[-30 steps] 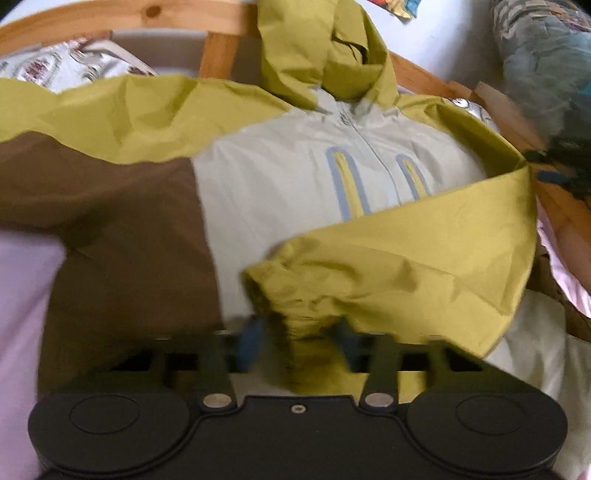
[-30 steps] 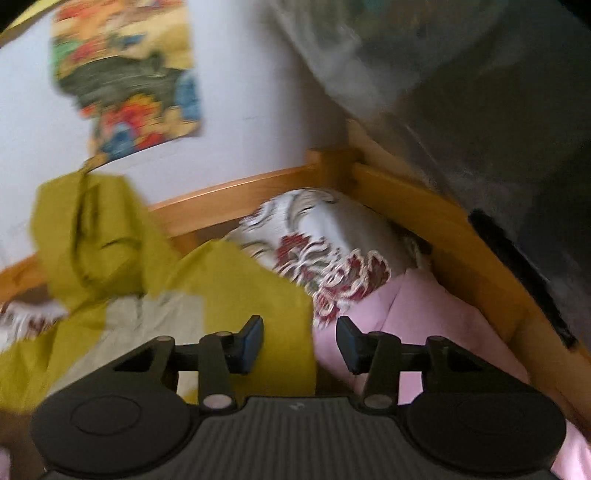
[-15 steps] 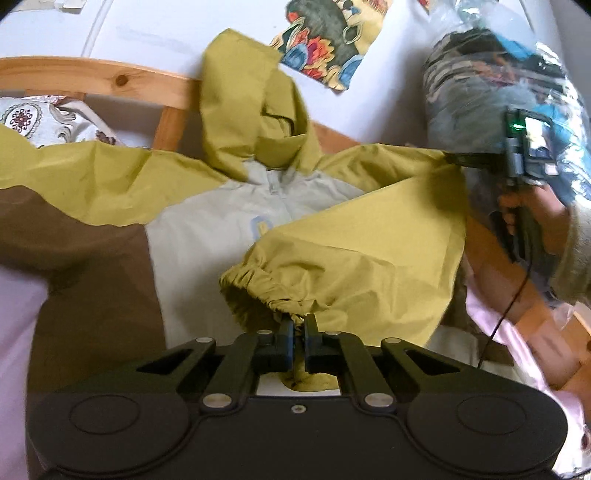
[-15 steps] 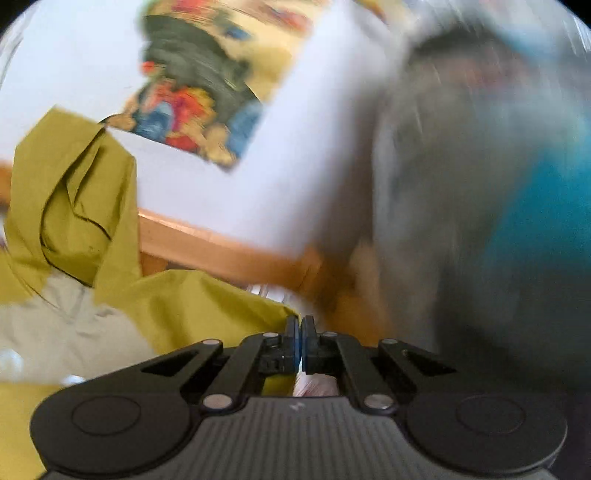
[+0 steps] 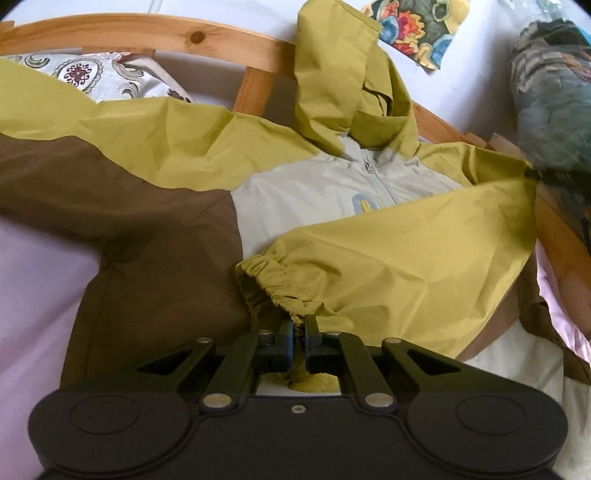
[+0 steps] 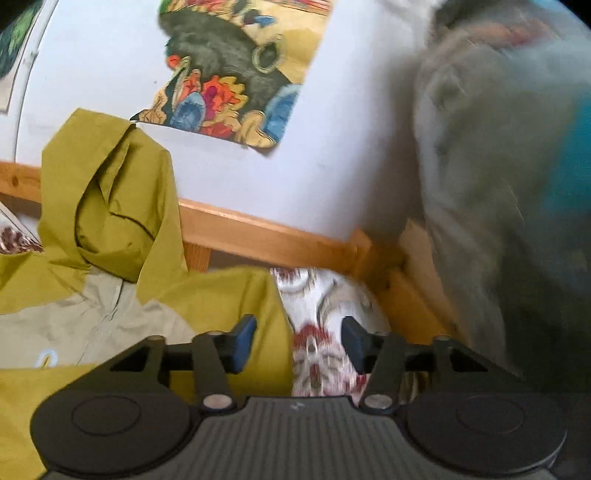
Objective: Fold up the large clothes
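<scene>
A hooded jacket (image 5: 303,188) in olive yellow, pale grey and brown lies front up on a pink sheet, its hood against the wooden headboard. Its right sleeve (image 5: 406,258) is folded across the chest, cuff (image 5: 273,280) toward me. My left gripper (image 5: 299,332) is shut on the edge of that cuff. In the right wrist view my right gripper (image 6: 295,343) is open and empty, above the jacket's shoulder (image 6: 229,295) and a patterned pillow (image 6: 321,325). The hood (image 6: 110,206) shows at left.
A wooden bed frame (image 5: 147,35) curves behind the jacket, also in the right wrist view (image 6: 266,236). A patterned pillow (image 5: 96,75) lies at far left. A colourful poster (image 6: 240,74) hangs on the white wall. A blurred grey-blue bundle (image 6: 509,184) fills the right.
My left gripper closed on the sleeve cuff and still holds it. My right gripper shut on the shoulder edge half a second ago and has now opened and let go.
</scene>
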Demonstrator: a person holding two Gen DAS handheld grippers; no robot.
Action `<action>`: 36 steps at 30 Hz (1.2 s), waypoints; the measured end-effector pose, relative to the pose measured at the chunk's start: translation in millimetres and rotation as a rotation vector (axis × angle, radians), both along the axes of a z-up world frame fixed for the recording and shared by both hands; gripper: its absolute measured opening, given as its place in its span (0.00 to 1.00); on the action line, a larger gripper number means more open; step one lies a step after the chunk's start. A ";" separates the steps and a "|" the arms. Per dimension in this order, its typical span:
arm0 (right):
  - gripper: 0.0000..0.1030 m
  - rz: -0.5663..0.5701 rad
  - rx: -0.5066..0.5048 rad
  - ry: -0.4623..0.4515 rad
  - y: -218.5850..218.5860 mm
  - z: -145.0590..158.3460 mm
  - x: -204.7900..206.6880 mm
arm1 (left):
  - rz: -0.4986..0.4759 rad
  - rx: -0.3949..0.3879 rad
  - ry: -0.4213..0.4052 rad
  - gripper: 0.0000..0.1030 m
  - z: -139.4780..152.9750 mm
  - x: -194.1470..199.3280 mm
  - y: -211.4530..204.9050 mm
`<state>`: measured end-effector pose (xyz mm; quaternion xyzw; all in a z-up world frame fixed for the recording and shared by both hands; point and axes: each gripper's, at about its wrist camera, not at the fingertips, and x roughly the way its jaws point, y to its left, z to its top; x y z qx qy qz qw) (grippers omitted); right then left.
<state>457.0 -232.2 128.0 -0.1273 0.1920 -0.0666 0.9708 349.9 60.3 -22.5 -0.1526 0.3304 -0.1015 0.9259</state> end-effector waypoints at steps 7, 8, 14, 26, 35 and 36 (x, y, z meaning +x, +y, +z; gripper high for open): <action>0.80 0.019 0.100 -0.017 -28.8 -24.5 -36.8 | 0.075 -0.018 -0.032 0.05 5.5 -7.8 16.4; 0.80 0.020 0.106 -0.027 -29.8 -26.1 -39.8 | 0.084 -0.016 -0.027 0.05 5.3 -9.6 18.3; 0.79 0.120 0.068 -0.002 -14.6 -25.1 -24.0 | 0.081 -0.034 -0.003 0.05 -0.3 -17.0 23.9; 0.20 -0.047 0.112 0.030 -11.9 -20.7 60.5 | 0.061 0.044 -0.033 0.06 2.1 9.0 6.2; 0.64 0.015 0.181 0.118 -47.3 -58.8 -22.4 | 0.094 0.003 0.011 0.06 -7.6 14.3 24.0; 0.63 0.009 0.187 0.143 -50.8 -67.4 -23.9 | 0.096 0.003 0.011 0.06 -7.3 13.3 24.0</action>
